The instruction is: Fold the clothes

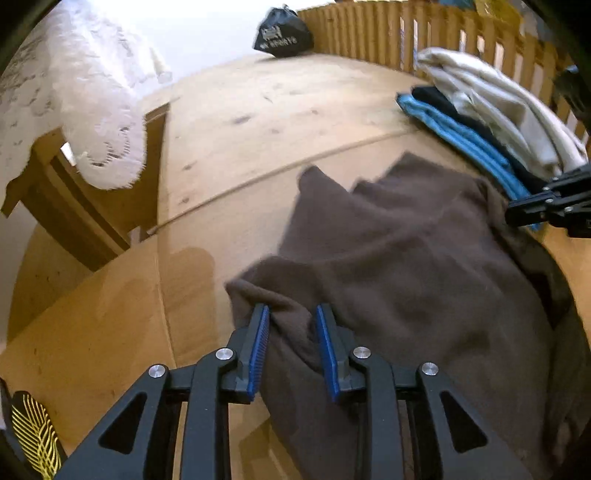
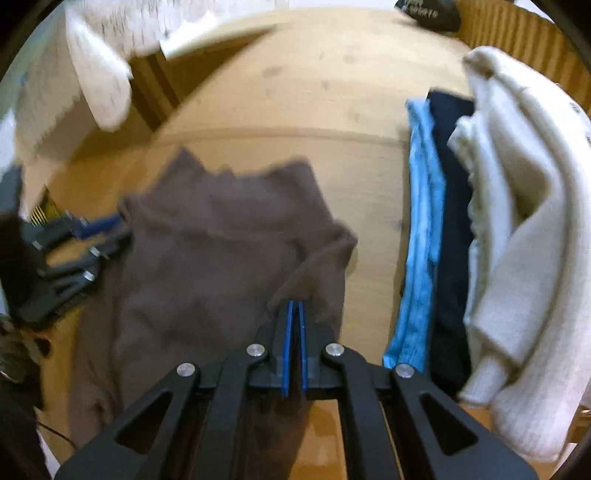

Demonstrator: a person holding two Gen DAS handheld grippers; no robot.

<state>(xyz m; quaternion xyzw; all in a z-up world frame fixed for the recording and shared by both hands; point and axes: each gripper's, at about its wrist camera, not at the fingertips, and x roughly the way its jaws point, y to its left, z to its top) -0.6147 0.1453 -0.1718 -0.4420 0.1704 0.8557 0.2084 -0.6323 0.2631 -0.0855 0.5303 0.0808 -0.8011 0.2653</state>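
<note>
Brown fleece garment (image 1: 406,266) lay on the wooden surface (image 1: 258,110). Left claw (image 1: 292,350) stood parted around a fold; right claw (image 2: 295,347) was clamped on its edge.

Brown garment (image 1: 406,266) runs off the bottom edge; black bag (image 1: 282,33) print is unreadable.

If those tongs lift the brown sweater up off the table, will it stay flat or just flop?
Probably flop: the brown sweater already bunches and sags between the pads of the left tongs. It looks thick and fuzzy, so likely not slippery; the right tongs are pinching a fold of it. Pushed, it would probably wrinkle on the wooden table rather than slide whole.
</note>
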